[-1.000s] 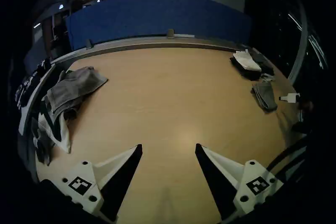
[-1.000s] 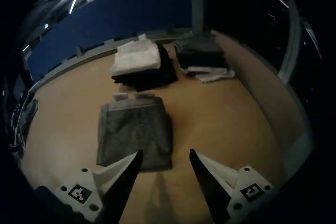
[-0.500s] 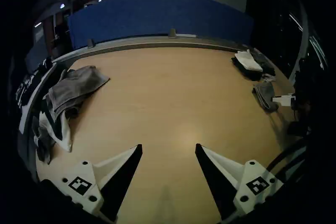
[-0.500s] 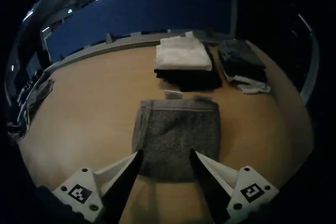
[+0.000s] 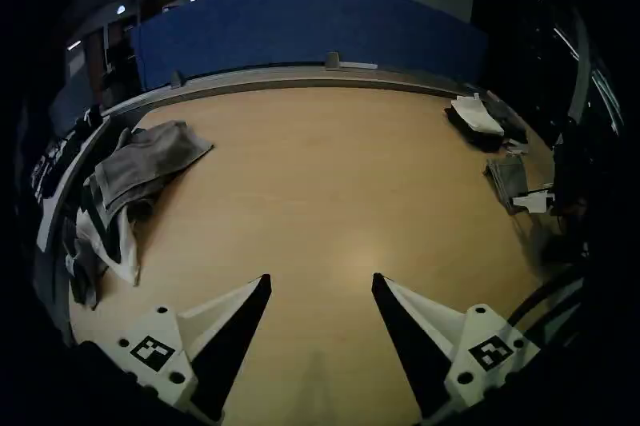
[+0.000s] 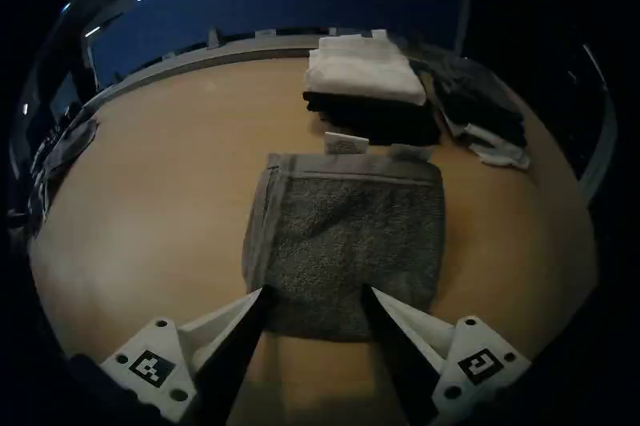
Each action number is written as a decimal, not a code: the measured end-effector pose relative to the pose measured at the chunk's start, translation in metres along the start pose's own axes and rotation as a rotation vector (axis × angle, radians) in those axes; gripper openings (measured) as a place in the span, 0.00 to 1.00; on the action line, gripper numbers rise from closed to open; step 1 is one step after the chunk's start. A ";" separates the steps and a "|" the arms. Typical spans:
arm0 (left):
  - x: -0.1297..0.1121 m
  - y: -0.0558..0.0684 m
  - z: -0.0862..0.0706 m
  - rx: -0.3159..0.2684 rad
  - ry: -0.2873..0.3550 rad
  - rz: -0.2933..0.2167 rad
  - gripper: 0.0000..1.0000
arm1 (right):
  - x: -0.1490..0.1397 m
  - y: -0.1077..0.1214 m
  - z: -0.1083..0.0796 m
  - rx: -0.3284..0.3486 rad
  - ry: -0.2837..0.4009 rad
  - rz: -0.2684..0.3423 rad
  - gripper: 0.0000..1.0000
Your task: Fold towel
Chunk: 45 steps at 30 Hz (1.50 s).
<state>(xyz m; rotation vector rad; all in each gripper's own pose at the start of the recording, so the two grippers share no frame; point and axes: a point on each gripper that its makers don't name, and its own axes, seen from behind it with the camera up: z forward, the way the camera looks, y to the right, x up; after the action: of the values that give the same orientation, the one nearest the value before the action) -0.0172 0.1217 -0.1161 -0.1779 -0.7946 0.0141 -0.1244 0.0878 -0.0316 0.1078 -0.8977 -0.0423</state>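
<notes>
Lying flat, grey towel, long axis pointing away; right tongs parted over near edge; left tongs parted, empty.

Left gripper spread wide, right gripper — perhaps lower — spread too

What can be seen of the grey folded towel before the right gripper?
The grey towel is coarse terry cloth, folded into a near-square with a flat woven band along its far edge and layers showing down one side. It lies flat on the wooden table, apart from the black-and-white stack behind it. A white tag sticks out at its far edge. The open right gripper holds its fingertips over the near edge; whether they touch cannot be told.
</notes>
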 end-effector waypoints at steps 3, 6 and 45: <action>0.000 -0.001 0.000 0.001 0.000 -0.001 0.94 | 0.000 -0.001 0.002 0.002 -0.002 -0.001 0.86; 0.001 -0.002 0.001 0.002 0.001 -0.002 0.94 | 0.001 0.000 0.001 0.003 -0.002 -0.003 0.86; -0.005 -0.017 0.003 0.035 -0.017 -0.015 0.94 | 0.073 0.021 0.057 -0.061 0.040 -0.018 0.86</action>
<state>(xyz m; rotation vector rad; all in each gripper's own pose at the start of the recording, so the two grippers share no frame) -0.0234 0.1054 -0.1151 -0.1386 -0.8121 0.0155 -0.1236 0.0984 0.0627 0.0599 -0.8545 -0.0837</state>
